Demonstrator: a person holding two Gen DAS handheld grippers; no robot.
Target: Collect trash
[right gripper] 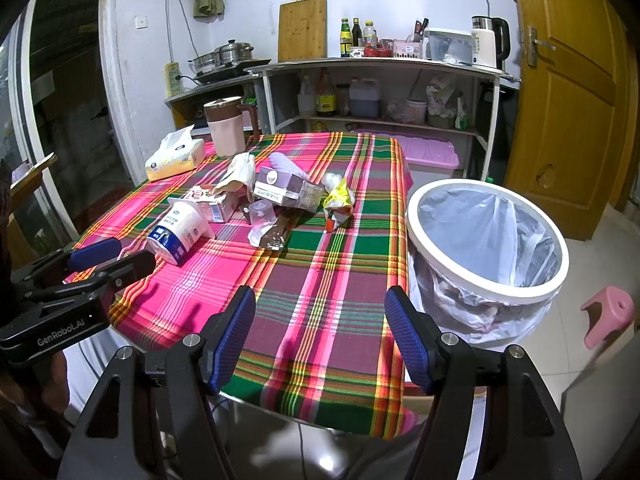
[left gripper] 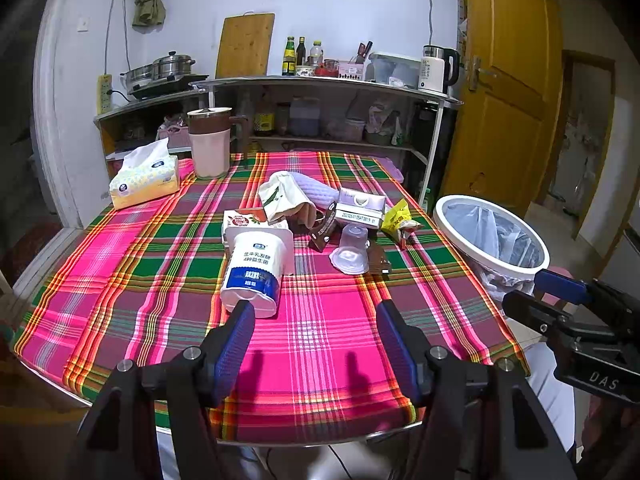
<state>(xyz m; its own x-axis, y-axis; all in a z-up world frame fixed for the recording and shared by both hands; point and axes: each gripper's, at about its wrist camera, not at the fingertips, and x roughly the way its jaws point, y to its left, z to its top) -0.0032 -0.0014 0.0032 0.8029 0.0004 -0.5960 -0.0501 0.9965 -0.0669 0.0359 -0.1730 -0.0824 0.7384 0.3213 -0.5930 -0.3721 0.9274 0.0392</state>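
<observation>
Trash lies in a heap on the plaid-covered table [left gripper: 320,320]: a white and blue yogurt tub [left gripper: 254,270] on its side, a clear plastic cup [left gripper: 352,250], a purple-white carton [left gripper: 360,206], a yellow wrapper [left gripper: 398,218] and a crumpled paper bag [left gripper: 284,196]. The heap also shows in the right wrist view, with the tub [right gripper: 178,232] and the wrapper [right gripper: 338,202]. My left gripper [left gripper: 316,316] is open and empty, its left finger just in front of the tub. My right gripper [right gripper: 320,304] is open and empty above the table's near right part. A white bin [right gripper: 486,236] with a plastic liner stands right of the table.
A tissue box [left gripper: 146,176] and a pink jug [left gripper: 210,142] stand at the table's far left. Shelves with bottles, pots and a kettle [left gripper: 436,68] line the back wall. A yellow door [right gripper: 568,80] is at the right, a pink stool [right gripper: 608,316] on the floor.
</observation>
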